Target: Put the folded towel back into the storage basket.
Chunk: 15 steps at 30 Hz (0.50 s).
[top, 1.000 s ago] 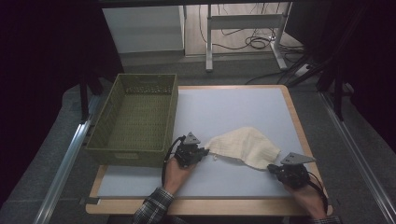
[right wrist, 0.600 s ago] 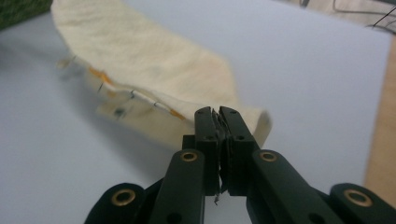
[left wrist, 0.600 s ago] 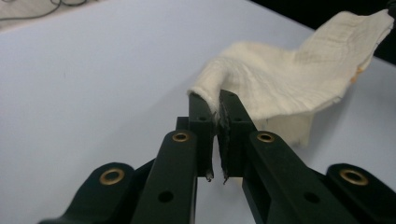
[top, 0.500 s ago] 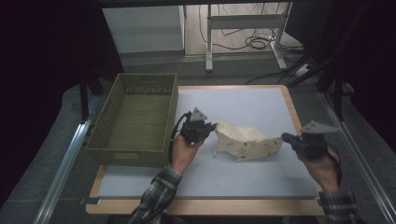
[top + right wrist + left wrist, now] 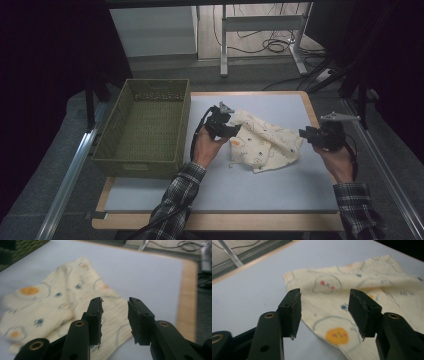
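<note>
Dim room, cables trailing on the floor beyond; a pale blue mat (image 5: 260, 180) is covering a wood-edged table (image 5: 220, 221).

High view: 1 cream printed cloth (image 5: 267, 142) is lying crumpled on the mat at mid-table, between both grippers. 1 green woven basket (image 5: 145, 127) is sitting at the table's left, holding nothing visible. Left gripper (image 5: 231, 129) is hovering at the cloth's left edge; right gripper (image 5: 306, 134) is hovering just past its right edge. Judgement: cloth is released, neither flattened nor folded; any folding or move to the basket is pending.

Left gripper view: its jaws have just been opening, now standing about half apart, gripping nothing, the cloth (image 5: 362, 297) lying beyond them.

Right gripper view: its jaws have just been opening too, showing a narrower gap, holding nothing, the cloth (image 5: 50, 307) lying below.
</note>
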Each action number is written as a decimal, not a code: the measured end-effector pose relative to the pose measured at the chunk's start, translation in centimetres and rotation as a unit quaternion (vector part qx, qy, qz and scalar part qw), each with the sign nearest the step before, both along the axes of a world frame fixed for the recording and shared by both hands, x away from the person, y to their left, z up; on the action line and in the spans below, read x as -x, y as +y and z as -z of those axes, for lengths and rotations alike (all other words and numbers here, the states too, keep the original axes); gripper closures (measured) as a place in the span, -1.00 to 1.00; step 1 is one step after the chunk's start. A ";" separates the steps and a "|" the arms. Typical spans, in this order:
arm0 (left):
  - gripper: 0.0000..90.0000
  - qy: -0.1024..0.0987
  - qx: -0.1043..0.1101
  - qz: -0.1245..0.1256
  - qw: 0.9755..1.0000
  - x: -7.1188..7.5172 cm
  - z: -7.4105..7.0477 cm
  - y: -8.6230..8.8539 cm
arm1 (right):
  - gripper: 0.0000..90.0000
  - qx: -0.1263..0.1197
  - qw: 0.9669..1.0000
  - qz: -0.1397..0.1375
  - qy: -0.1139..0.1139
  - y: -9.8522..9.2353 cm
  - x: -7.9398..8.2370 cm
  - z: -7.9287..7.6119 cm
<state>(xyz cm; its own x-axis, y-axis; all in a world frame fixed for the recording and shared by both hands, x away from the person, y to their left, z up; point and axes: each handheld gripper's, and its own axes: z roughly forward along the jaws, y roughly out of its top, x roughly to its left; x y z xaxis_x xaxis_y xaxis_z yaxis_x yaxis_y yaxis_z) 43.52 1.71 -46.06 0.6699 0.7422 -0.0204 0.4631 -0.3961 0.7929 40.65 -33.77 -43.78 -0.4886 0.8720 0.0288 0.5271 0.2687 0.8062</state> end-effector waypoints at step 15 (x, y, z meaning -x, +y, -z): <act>-0.06 0.066 0.066 0.049 0.994 4.6 5.6 2.3 | 0.43 -0.008 0.990 -0.128 0.060 5.4 4.9 6.7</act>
